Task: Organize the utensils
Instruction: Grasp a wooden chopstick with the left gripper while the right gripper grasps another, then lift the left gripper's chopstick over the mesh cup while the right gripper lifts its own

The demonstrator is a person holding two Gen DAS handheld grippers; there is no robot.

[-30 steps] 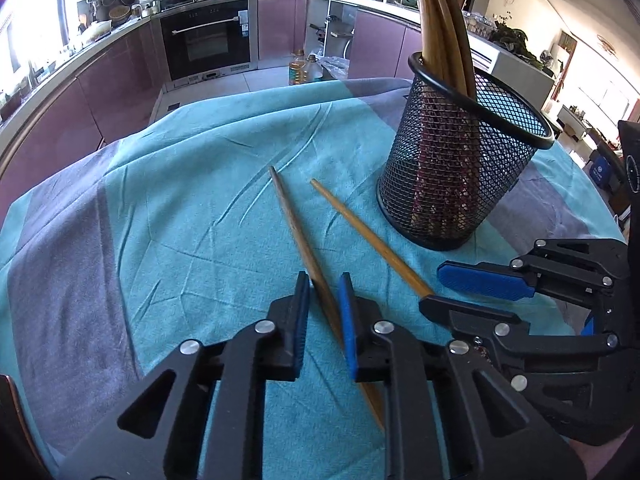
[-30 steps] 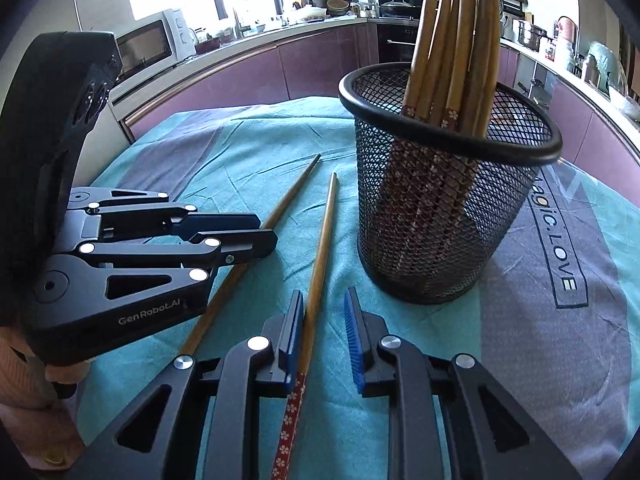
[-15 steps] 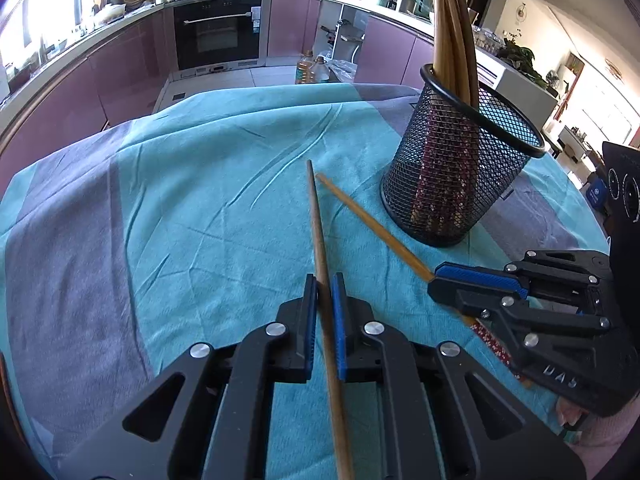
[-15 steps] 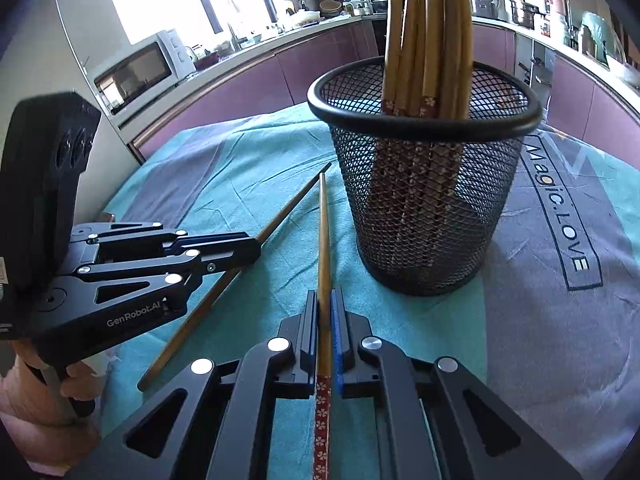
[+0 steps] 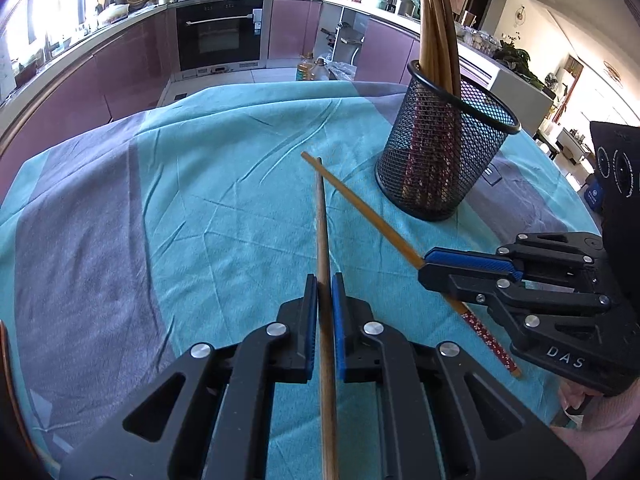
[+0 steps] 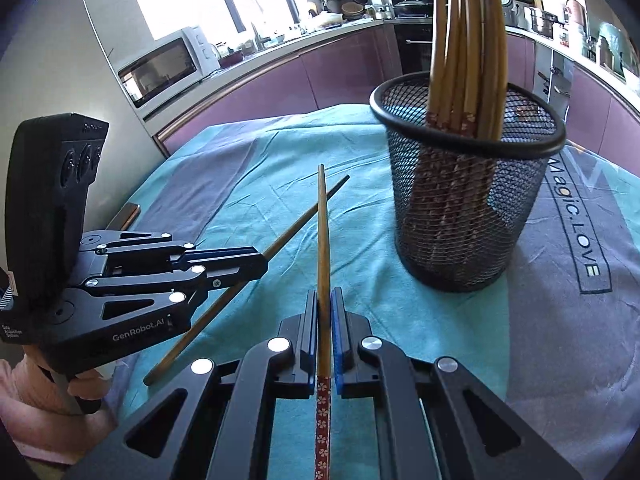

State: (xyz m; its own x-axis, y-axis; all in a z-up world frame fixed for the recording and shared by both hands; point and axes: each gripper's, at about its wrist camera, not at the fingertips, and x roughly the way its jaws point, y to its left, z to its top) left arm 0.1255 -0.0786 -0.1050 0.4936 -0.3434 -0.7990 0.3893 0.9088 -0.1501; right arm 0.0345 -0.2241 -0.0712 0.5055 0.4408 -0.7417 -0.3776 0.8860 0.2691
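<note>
My left gripper (image 5: 324, 280) is shut on a plain brown chopstick (image 5: 321, 216), lifted above the cloth. My right gripper (image 6: 324, 296) is shut on a chopstick with a red flowered end (image 6: 322, 232), also lifted. In the left wrist view the right gripper (image 5: 428, 266) holds that chopstick (image 5: 360, 204) to my right; in the right wrist view the left gripper (image 6: 260, 264) holds the brown chopstick (image 6: 300, 220) to my left. The two sticks cross near their far tips. A black mesh holder (image 5: 444, 160) with several chopsticks stands behind them, also in the right wrist view (image 6: 464, 208).
The table is covered by a teal and grey cloth (image 5: 200, 208) with printed lettering (image 6: 572, 216). Purple kitchen cabinets and an oven (image 5: 220, 36) lie beyond the far edge. A microwave (image 6: 160, 68) stands on the counter at left.
Both grippers closed on their chopsticks and lifted them off the cloth. The holder now looks farther away and the stick tips cross.
</note>
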